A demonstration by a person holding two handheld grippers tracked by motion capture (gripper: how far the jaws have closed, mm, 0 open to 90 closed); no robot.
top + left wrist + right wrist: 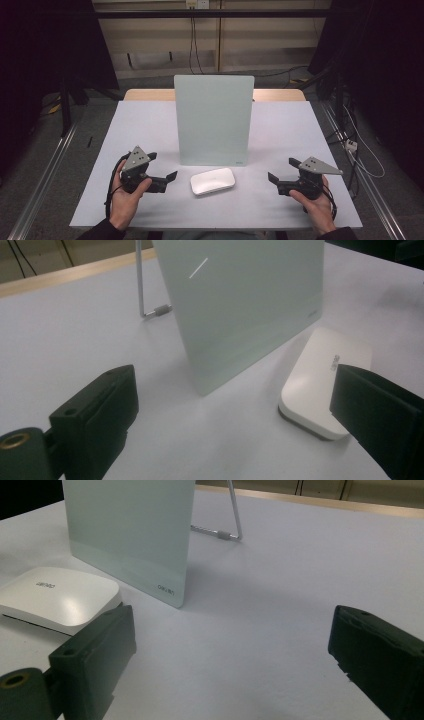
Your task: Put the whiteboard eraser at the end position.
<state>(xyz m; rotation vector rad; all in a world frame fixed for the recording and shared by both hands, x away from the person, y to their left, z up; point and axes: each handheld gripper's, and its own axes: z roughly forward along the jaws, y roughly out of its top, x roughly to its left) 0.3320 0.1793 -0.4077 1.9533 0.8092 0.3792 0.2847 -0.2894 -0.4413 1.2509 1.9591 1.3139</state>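
Looks like the approach step: both the left gripper (161,170) and right gripper (283,170) sit jaws apart, empty, flanking the white eraser (212,181) near the table's front edge (215,226), so next someone closes in on it.

High view overhead facing forward, gripper views low, close – all share glass board (214,120)

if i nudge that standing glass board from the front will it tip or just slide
The glass board probably tips back fairly easily: it stands tall on a thin bottom edge, leaning on one slim wire stand. It looks rigid, smooth and likely breakable, so jaws may slip on its faces. A low push near the base would more likely slide it across the table.
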